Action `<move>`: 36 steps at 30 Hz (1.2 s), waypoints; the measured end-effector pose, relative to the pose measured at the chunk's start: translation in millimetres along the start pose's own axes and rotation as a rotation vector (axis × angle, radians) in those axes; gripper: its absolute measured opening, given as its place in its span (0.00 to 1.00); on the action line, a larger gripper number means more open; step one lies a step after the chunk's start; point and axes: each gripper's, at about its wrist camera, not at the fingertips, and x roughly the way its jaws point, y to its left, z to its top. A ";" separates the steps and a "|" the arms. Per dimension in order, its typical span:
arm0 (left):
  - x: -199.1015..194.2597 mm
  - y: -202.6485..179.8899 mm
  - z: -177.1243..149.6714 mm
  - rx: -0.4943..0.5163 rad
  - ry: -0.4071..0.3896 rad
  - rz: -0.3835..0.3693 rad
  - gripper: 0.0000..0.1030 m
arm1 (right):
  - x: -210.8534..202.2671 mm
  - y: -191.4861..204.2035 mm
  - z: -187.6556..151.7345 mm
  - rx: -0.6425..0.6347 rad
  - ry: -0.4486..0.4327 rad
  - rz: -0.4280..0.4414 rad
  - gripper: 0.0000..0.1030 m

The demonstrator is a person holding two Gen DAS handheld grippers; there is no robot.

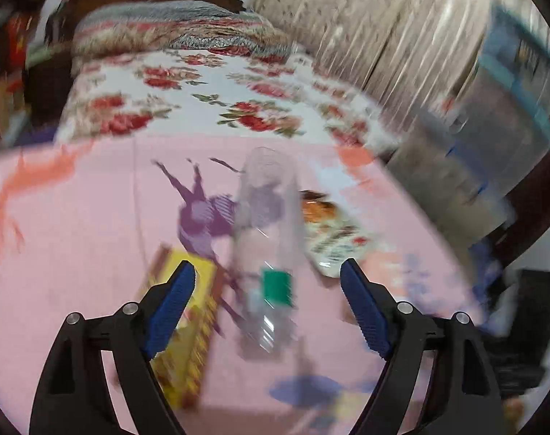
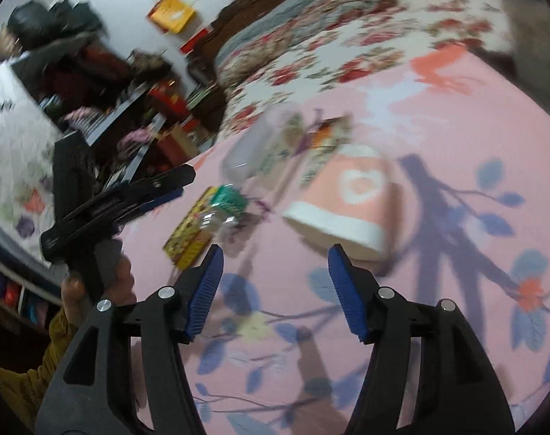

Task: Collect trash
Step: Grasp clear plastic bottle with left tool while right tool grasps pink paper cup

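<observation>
Blue ribbed pads of our left gripper (image 1: pixel 267 282) sit closest to the lens, spread wide with nothing pinched; the bottle (image 1: pixel 265 239) lies lengthwise in the gap, touched by neither pad as far as the blur lets us judge. Our right gripper (image 2: pixel 275 268) is likewise spread and empty, over bare sheet short of the bottle.

We judge slipping to be the main risk. That bottle is clear, thin, smooth plastic, a long cylinder with a green label (image 1: pixel 276 288) near our end, lying on soft cloth. If we close off-centre or on the rounded shoulder, it may roll or squirt out sideways. Too hard a squeeze would likely buckle the thin wall. Both views are smeared, so we cannot tell its exact edges, and a misjudged approach could push it away.

Just left of the bottle lies a flat yellow carton (image 1: pixel 187 322), stiff card with sharp corners; a wide left pad may catch it. Just right of the bottle is a crinkled glossy wrapper (image 1: pixel 329 232), light and easy to drag along. Further right stands a pink bin (image 2: pixel 347 199) with a white rim, apparently on its side. Under the bottle spreads the pink printed sheet (image 1: pixel 75 235), soft and slightly creased.
</observation>
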 end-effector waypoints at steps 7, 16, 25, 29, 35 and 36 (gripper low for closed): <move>63.9 -23.3 23.9 0.139 0.165 0.152 0.79 | -5.6 -37.1 15.8 0.102 -0.085 -0.054 0.73; 82.7 -32.5 13.6 0.141 0.242 0.178 0.57 | 40.4 -62.5 35.2 0.183 0.010 -0.017 0.74; 35.9 -53.1 -46.6 0.045 0.219 0.024 0.57 | 57.6 -48.5 21.5 0.135 0.071 -0.016 0.36; 17.2 -49.0 -67.2 -0.015 0.224 -0.028 0.57 | 45.6 -39.1 4.6 0.139 0.078 0.011 0.30; -14.1 -49.2 -105.6 -0.013 0.238 -0.125 0.57 | 13.6 -31.2 -46.5 0.154 0.079 0.059 0.27; -17.0 -50.4 -110.1 -0.010 0.241 -0.139 0.57 | 8.3 -31.7 -52.7 0.162 0.077 0.067 0.26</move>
